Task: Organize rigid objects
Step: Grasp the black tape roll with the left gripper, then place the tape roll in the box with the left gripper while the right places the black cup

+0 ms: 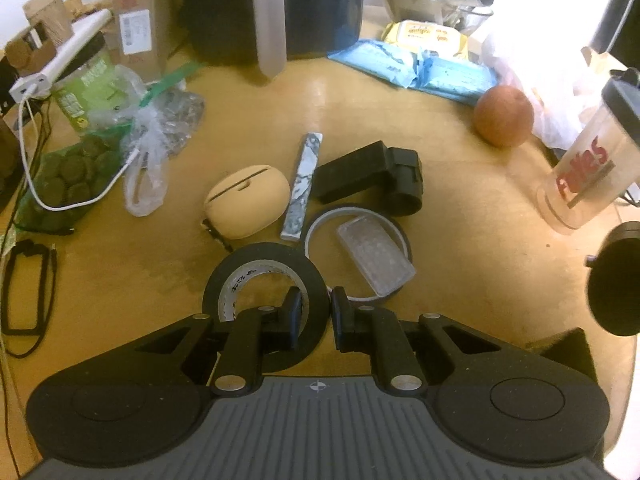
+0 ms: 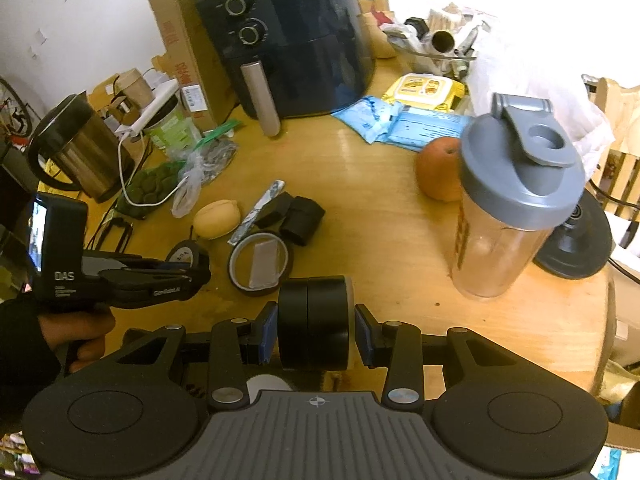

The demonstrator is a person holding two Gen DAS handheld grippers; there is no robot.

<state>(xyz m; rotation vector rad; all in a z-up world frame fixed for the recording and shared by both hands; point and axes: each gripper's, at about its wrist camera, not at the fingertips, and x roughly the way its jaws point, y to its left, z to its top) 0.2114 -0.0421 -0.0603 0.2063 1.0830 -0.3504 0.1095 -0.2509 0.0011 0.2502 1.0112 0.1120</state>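
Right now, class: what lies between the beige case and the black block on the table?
A marbled grey-white bar lies between the beige case and the black block, clearest in the left wrist view.

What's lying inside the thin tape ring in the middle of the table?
A clear plastic case lies flat inside the thin tape ring, with its near end over the ring's rim. Bare table shows around it inside the ring. What is under the case cannot be seen.
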